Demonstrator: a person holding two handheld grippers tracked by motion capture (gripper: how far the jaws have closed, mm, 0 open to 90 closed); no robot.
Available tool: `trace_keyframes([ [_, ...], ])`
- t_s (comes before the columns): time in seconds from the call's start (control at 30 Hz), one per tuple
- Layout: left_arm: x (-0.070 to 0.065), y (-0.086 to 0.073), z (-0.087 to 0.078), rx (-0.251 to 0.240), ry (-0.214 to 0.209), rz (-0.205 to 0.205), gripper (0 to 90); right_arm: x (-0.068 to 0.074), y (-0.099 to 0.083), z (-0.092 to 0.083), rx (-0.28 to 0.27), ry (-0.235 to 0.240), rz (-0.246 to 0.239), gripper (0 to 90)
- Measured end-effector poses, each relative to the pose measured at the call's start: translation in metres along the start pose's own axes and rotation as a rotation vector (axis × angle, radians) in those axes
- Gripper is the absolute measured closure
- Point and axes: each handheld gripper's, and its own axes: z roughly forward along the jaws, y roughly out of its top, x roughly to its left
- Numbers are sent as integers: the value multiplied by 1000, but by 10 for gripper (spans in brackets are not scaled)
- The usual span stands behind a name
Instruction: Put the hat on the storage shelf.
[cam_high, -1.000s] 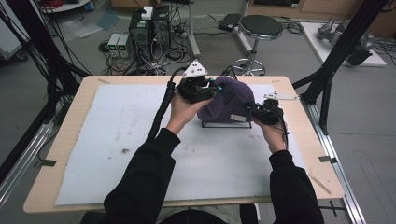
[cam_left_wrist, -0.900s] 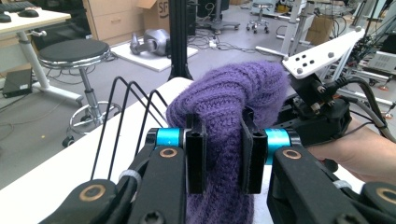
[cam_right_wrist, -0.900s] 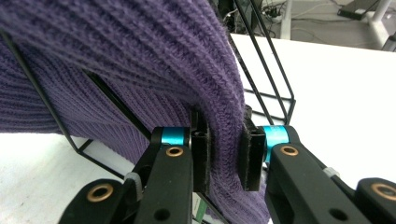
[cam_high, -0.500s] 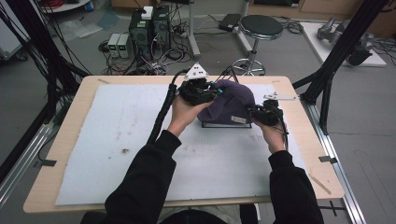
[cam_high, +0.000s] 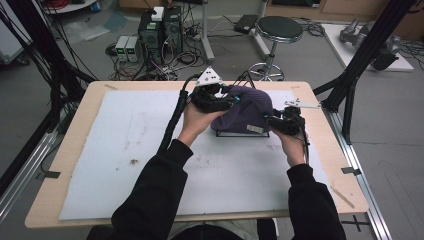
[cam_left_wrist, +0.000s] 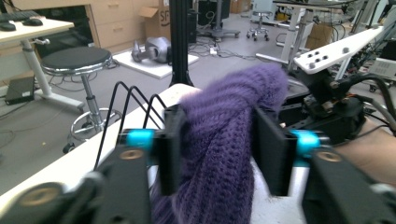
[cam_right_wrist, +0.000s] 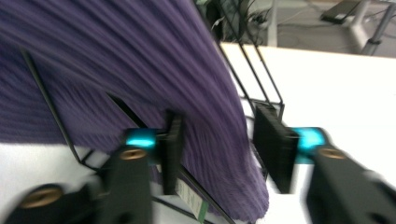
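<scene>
A purple knitted hat (cam_high: 250, 107) is draped over a black wire rack (cam_high: 240, 134) at the back middle of the table. My left gripper (cam_high: 231, 100) is at the hat's left upper side. Its jaws have just been opening and stand apart with a fold of the knit (cam_left_wrist: 219, 154) loosely between them (cam_left_wrist: 217, 140). My right gripper (cam_high: 272, 121) is at the hat's lower right edge. Its jaws have also just been opening, and now stand apart (cam_right_wrist: 217, 135) around the hem (cam_right_wrist: 116, 56) and a rack wire (cam_right_wrist: 46, 102). A white tag (cam_right_wrist: 189, 196) hangs at the hem.
A white mat (cam_high: 125, 150) covers the wooden table. A black frame post (cam_high: 360, 70) rises at the table's right rear corner. A stool (cam_high: 280, 27) and computer towers (cam_high: 160, 25) stand on the floor beyond the far edge.
Both grippers' jaws have opened off the knit they were shut on. The hands have stayed nearly in place, and the hat rests on the rack as before.
</scene>
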Motion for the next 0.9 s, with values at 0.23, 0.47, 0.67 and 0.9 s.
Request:
trace_keyframes([
  [0.23, -1, 5, -12, -53, 8, 33, 397, 13, 5, -15, -96, -62, -7, 300],
  [0.47, 4, 0, -32, -58, 46, 44, 373, 14, 8, -25, -134, -78, 21, 208],
  [0.67, 11, -5, -56, -93, 98, 29, 351, 19, 9, -36, -163, -73, 12, 153],
  [0.9, 18, -14, -80, -114, 151, 12, 341, 27, 8, -42, -157, -78, -44, 125],
])
